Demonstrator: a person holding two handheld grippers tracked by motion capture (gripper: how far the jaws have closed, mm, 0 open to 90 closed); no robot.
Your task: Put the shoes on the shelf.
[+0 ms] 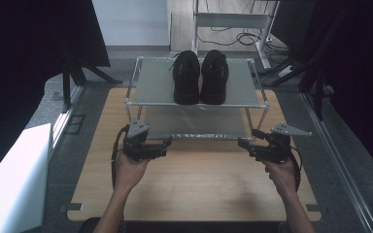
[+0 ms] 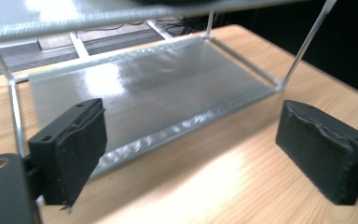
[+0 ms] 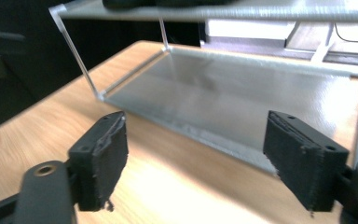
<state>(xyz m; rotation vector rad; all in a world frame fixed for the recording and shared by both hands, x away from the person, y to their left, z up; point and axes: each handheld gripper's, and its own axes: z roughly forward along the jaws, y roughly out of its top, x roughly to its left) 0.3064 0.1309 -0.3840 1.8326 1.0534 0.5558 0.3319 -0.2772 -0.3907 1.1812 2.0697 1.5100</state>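
A pair of black shoes stands side by side on the top shelf of a two-tier metal rack at the far half of the wooden table. The lower shelf is bare. My left gripper hovers in front of the rack's near left corner, jaws open and nothing between them. My right gripper is held by the near right corner, also open and empty. Both point inward toward the lower shelf.
A white box stands off the table's left side. Dark curtains hang at both sides. Behind the rack are a metal frame and cables on the floor. Bare tabletop lies between my hands.
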